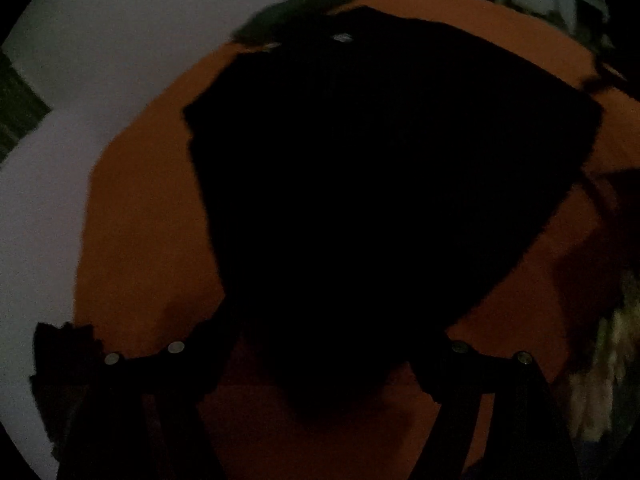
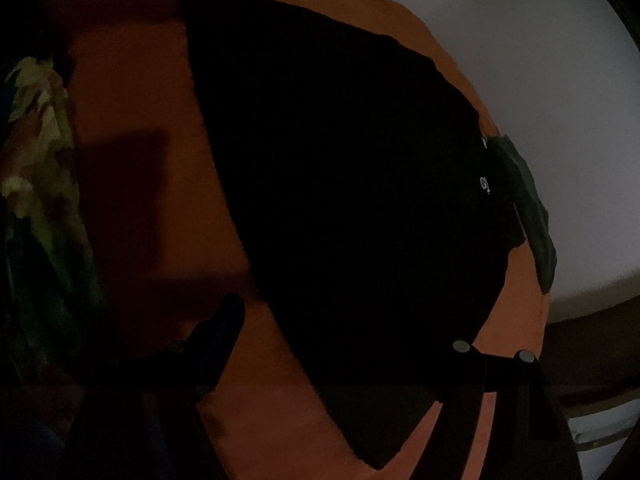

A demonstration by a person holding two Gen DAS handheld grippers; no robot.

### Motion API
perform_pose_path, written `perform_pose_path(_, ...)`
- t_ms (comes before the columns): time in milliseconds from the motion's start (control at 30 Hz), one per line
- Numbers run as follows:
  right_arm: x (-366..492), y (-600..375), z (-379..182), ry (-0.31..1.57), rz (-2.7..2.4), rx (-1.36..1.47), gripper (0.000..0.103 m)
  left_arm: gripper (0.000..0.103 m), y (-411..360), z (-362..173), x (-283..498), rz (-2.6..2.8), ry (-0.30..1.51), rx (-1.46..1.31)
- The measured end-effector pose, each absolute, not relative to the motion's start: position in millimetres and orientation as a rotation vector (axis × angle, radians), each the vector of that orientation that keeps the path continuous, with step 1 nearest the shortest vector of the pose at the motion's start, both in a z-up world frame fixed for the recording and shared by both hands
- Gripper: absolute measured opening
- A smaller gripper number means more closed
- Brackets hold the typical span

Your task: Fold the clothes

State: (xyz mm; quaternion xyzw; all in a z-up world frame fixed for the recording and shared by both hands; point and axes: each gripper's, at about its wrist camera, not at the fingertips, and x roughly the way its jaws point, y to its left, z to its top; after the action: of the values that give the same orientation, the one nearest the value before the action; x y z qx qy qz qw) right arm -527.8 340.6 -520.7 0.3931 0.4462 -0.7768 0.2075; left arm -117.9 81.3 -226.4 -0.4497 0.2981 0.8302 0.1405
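Dimly lit throughout, so you read shapes more than detail. Largest thing in both views: an orange-covered surface (image 1: 140,208), running under everything, with a pale wall (image 1: 100,60) behind it at the upper left of the left wrist frame and the upper right of the right wrist frame.

On the orange lies the black garment (image 1: 380,180), spread flat and filling the centre of both frames (image 2: 340,180). Its outline is angular; folds and seams are lost in the dark. A small pale mark sits near its far edge at the upper centre of the left view.

A dark green cloth (image 1: 312,4) lies at the far edge of the surface, just past the garment, seen again at centre right of the right view (image 2: 528,200).

A patterned light-and-green fabric (image 2: 36,152) sits at the left edge of the right view.

Your left gripper (image 1: 320,364) is at the lower centre, fingers spread wide, the garment's near point dropping between them; whether they touch it, you cannot tell.

Your right gripper (image 2: 344,344) also stands wide, one finger over bare orange, the other over the garment's edge.
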Motion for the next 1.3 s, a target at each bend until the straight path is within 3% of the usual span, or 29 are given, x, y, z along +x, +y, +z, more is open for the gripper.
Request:
perform_pose_path(200,-529,344,-525,1.235,-2.162,1.127,0.076,0.078,102,-247,-87,2.276,1.029,-1.227)
perform_pose_path(433,-520,338,-533,1.358,-2.121,1.028,0.076,0.077,115,-273,-68,2.149,1.240,-1.156)
perform_pose_path(667,-521,333,-538,1.390,-2.103,1.023,0.076,0.078,113,-286,-60,2.145,1.351,-1.108)
perform_pose_path(833,-515,328,-545,1.456,-2.078,0.983,0.076,0.088,113,-297,-45,2.177,1.492,-0.994)
perform_pose_path(1067,-513,324,-554,1.505,-2.050,0.944,0.076,0.088,113,-302,-32,2.200,1.571,-0.906)
perform_pose_path(1167,-516,323,-556,1.519,-2.056,0.925,0.084,0.089,116,-301,-29,2.217,1.565,-0.895)
perform_pose_path(1300,-520,321,-559,1.537,-2.065,0.900,0.085,0.091,125,-301,-25,2.252,1.558,-0.880)
